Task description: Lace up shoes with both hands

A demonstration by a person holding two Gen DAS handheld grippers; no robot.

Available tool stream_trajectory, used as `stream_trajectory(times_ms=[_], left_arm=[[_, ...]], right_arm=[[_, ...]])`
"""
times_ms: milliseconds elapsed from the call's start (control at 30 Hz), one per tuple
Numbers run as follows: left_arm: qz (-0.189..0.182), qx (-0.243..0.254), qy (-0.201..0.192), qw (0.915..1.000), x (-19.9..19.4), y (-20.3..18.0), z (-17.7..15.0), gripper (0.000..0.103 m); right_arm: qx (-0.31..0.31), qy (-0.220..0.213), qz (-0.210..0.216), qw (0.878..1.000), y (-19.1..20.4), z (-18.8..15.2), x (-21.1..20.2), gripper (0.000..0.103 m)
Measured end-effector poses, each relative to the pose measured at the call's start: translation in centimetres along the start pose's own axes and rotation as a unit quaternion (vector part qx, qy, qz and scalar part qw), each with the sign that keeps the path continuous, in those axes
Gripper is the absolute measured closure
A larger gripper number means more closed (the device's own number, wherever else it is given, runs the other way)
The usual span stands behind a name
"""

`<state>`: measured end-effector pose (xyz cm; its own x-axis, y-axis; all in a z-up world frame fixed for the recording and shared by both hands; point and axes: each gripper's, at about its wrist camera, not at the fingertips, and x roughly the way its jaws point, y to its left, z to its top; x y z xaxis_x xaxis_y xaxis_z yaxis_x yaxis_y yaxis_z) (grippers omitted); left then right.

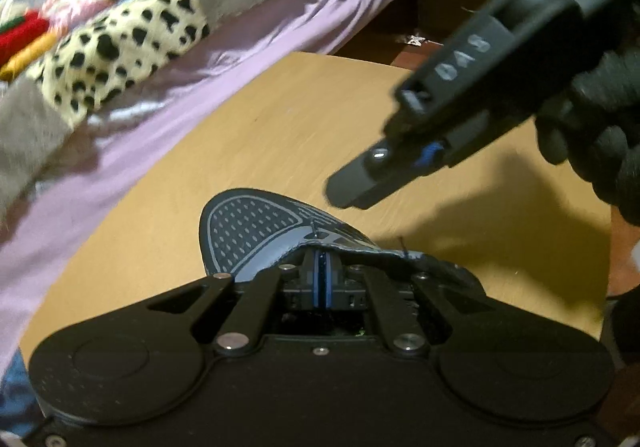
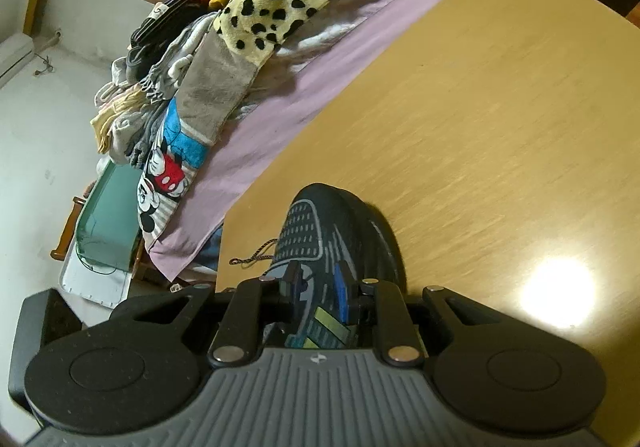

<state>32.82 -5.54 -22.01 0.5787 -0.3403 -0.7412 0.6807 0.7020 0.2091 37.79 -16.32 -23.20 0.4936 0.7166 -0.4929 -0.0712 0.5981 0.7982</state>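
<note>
A dark grey mesh-patterned sneaker (image 2: 340, 243) lies on the tan wooden table (image 2: 480, 107), heel hidden behind both tools; the left gripper (image 1: 321, 279) is clenched, the right gripper (image 2: 320, 287) straddles the upper, contact unclear; a mottled lace (image 2: 256, 257) trails left

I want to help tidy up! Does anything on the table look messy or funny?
Yes: the shoe has a loose lace end trailing sideways onto the wooden table instead of being threaded through it. Nothing looks spilled or broken.
</note>
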Motion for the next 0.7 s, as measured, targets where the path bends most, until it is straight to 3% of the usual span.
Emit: stream_trajectory(times_ms=[300,567,700], left_arm=[[-0.001,-0.022,-0.006,0.9998,0.1,0.4,-0.1,0.102],[-0.002,-0.029,-0.005,0.9996,0.0,0.3,-0.1,0.102],[-0.002,-0.032,-0.003,0.9995,0.0,0.4,-0.1,0.102]], right_arm=[[-0.020,-0.012,0.002,1.000,1.2,-0.3,1.1,0.082],[-0.064,-0.006,-0.028,0.998,2.3,-0.6,2.0,0.082],[-0.087,-0.010,-0.034,0.996,2.9,-0.7,2.0,0.093]])
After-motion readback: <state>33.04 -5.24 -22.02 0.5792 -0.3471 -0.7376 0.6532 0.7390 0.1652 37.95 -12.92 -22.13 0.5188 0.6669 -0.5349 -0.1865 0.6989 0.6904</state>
